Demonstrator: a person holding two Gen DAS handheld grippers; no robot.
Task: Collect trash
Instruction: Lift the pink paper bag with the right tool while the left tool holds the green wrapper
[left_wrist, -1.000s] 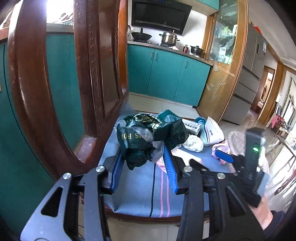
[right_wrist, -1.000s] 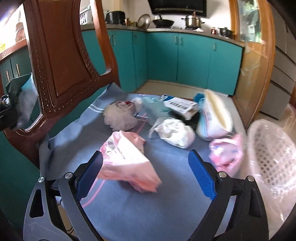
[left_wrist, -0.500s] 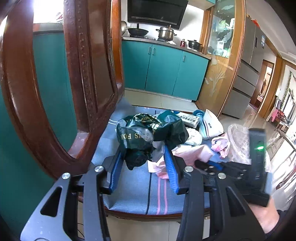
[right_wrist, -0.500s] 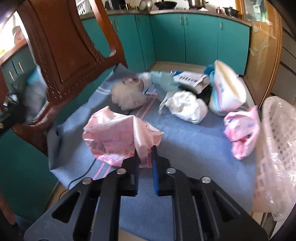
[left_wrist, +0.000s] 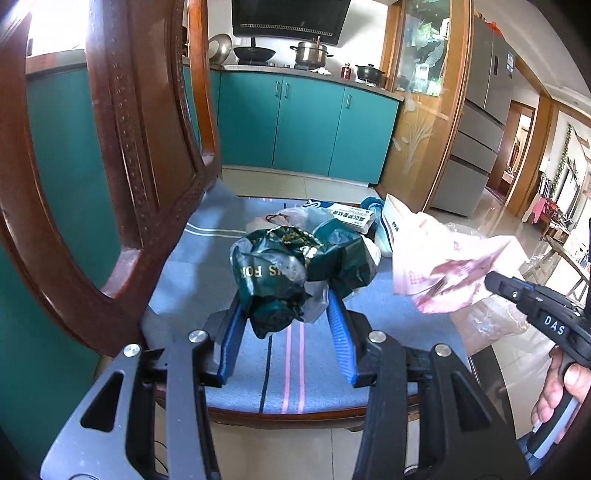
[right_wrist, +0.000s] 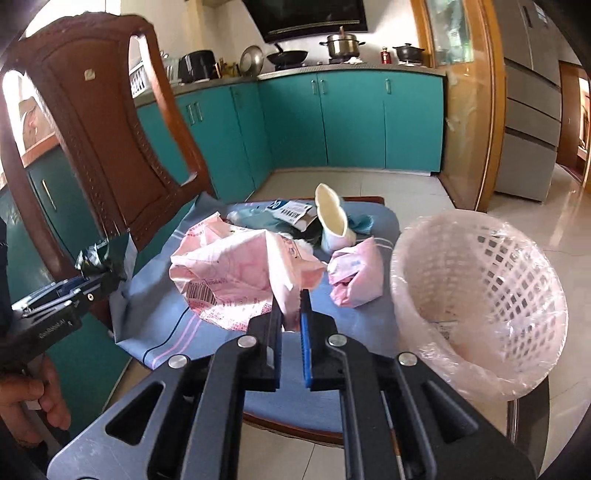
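Note:
My left gripper (left_wrist: 286, 306) is shut on a crumpled dark green bag (left_wrist: 295, 266), held above the blue seat cushion (left_wrist: 207, 266). My right gripper (right_wrist: 291, 306) is shut on a pink plastic wrapper (right_wrist: 240, 273), lifted off the cushion; the wrapper (left_wrist: 443, 266) also shows at the right of the left wrist view. A white lattice trash basket (right_wrist: 476, 295) lined with clear film stands right of the chair. On the cushion lie a smaller pink packet (right_wrist: 356, 277), a white cup-like container (right_wrist: 332, 221) and a barcoded package (right_wrist: 291, 212).
The carved wooden chair back (right_wrist: 96, 147) rises at the left. Teal kitchen cabinets (right_wrist: 351, 122) stand behind, a fridge (right_wrist: 532, 110) to the right. The floor is pale tile (right_wrist: 535, 229). A person's hand (left_wrist: 561, 391) holds the right gripper's handle.
My right gripper closed on the pink wrapper and lifted it up off the cushion, toward the basket side. The left gripper kept its hold on the green bag and shifted slightly.

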